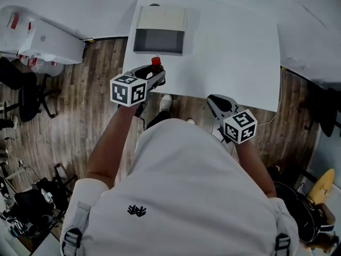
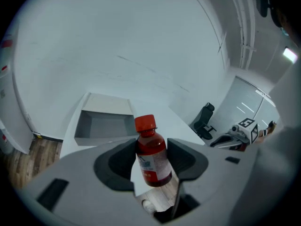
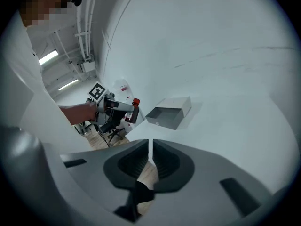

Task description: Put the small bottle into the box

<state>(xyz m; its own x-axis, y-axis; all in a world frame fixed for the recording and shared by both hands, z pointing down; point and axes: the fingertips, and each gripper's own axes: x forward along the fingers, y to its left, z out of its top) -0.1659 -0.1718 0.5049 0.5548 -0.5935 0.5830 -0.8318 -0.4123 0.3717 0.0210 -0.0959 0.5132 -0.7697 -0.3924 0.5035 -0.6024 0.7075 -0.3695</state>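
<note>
The small bottle (image 1: 156, 65), dark red with a red cap and a white label, is pinched upright between the jaws of my left gripper (image 1: 154, 77) at the table's near left edge. In the left gripper view the bottle (image 2: 153, 159) fills the gap of that gripper (image 2: 152, 153), with floor showing beneath it. The open grey box (image 1: 159, 40) lies just beyond on the white table (image 1: 229, 52), its flap folded back. My right gripper (image 1: 217, 103) hovers off the table's front edge, jaws together and empty (image 3: 150, 147). Its view also shows the bottle (image 3: 135, 110) and the box (image 3: 169, 113).
The floor below is wood planks. An office chair (image 1: 29, 97) and a white cabinet (image 1: 45, 41) stand to the left. The person's shoe (image 1: 165, 101) is under the table's front edge. Another chair (image 2: 204, 121) stands past the table's right side.
</note>
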